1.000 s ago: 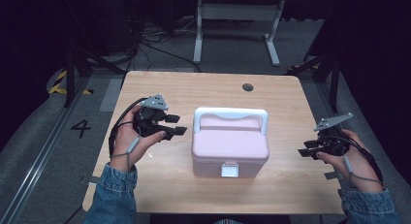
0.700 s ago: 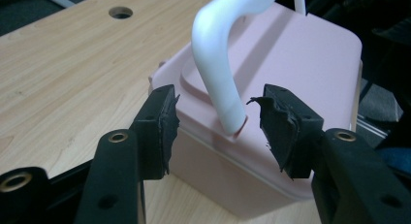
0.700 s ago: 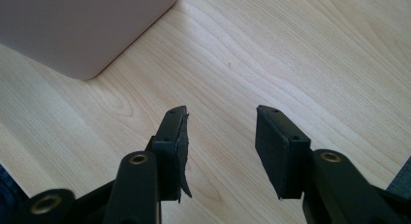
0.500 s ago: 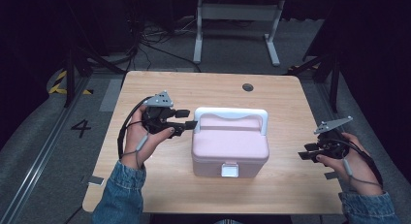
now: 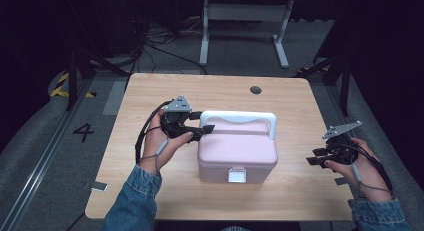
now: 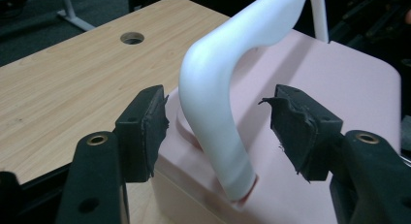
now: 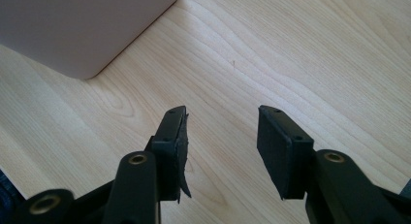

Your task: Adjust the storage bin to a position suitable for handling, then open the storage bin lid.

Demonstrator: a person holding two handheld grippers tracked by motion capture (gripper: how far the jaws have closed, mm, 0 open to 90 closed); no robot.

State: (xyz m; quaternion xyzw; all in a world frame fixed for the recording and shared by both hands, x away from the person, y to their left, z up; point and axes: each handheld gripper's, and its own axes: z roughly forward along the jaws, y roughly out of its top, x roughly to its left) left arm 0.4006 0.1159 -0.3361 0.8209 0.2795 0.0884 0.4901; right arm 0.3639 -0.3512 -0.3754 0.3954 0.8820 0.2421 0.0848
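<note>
The left gripper point(image 6: 215, 132) is straddling the near end of the curved white plastic handle point(image 6: 218, 103) on the pale pink plastic box point(image 5: 237, 146), which is sitting at the middle of the light wooden table point(image 5: 150, 191). Its jaws are standing wide apart, one on each side of the handle, touching nothing. To grip well, it should be centring on the handle's upright leg (just above where it meets the lid) and closing squarely. The right gripper point(image 5: 316, 157) is hovering low over bare wood well to the box's right, jaws parted and empty. A round cable hole point(image 5: 255, 90) is showing near the table's far edge; beyond it, a white metal stand point(image 5: 245, 21) and cables are sitting on a dim grey floor.
</note>
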